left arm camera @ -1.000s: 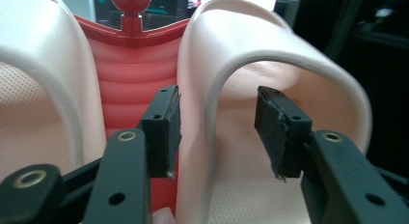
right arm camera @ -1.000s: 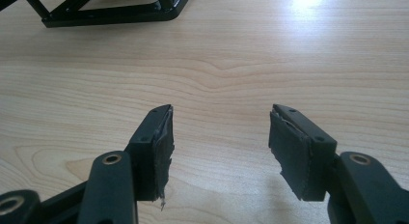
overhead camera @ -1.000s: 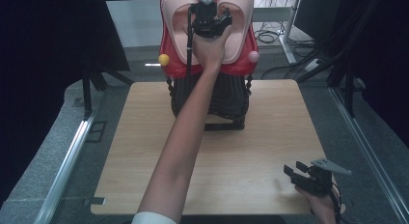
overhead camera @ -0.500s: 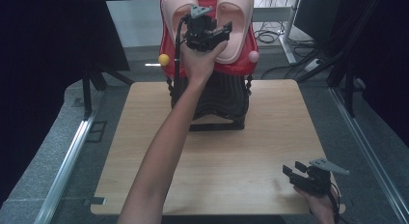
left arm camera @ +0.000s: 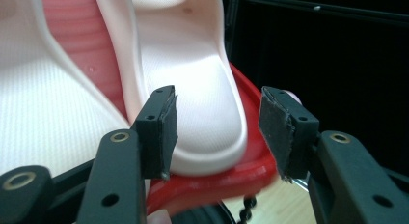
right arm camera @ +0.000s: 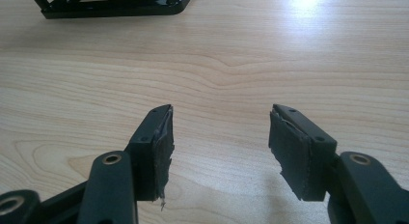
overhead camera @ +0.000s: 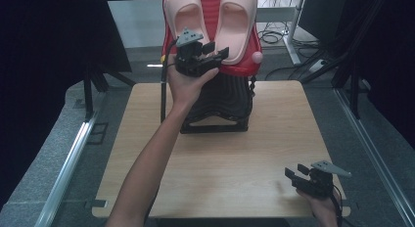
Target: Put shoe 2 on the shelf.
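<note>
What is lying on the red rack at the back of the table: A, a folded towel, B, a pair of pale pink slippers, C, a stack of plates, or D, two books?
B: two pale pink slippers lie side by side on the red rack, just beyond the left gripper.

Place: I'd call this a lab or recording studio, not a home.
Surround: black curtains (overhead camera: 44, 46) hang around my bench on both sides.
Floor: grey carpet with metal rails (overhead camera: 68, 173) running along it.
Clutter: loose cables (overhead camera: 274, 38) and what may be a power strip (overhead camera: 318, 65), too small to be sure.
Bench: a plain wooden table (overhead camera: 235, 178).
</note>
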`<state>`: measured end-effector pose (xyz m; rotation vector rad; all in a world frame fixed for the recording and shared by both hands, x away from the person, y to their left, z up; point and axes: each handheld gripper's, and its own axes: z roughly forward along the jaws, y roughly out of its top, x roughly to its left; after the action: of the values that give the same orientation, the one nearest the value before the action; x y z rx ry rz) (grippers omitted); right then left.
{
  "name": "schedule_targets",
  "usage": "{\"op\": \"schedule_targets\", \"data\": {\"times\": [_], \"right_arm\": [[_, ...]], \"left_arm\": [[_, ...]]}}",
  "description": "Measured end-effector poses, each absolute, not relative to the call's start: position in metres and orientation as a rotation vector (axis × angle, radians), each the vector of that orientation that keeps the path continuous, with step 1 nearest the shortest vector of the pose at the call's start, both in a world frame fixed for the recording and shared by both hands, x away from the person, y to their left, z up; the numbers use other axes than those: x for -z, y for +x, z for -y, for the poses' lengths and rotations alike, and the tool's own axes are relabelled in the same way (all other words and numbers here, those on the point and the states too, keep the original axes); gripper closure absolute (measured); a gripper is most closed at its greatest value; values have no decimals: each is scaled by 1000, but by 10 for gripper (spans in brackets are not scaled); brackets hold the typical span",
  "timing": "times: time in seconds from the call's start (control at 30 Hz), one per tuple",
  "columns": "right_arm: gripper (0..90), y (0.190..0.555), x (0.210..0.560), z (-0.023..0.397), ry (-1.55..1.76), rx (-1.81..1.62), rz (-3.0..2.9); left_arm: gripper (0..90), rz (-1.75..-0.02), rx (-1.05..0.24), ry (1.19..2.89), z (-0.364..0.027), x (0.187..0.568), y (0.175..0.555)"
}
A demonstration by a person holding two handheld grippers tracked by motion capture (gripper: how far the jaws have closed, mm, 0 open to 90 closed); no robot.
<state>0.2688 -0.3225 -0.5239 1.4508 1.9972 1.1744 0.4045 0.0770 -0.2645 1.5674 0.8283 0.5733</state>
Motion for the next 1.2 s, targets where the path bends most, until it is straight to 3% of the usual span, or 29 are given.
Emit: {"op": "schedule_targets", "data": {"times": [0.6,1.2], "right_arm": [[413,270,527,315,1441,-1164,-2027],[412,271,530,312,1448,-1152,-2037]], "left_arm": [[483,-772,-493,1608,-114,329,346],[470,-857,-402,1684,-148,442,307]]}}
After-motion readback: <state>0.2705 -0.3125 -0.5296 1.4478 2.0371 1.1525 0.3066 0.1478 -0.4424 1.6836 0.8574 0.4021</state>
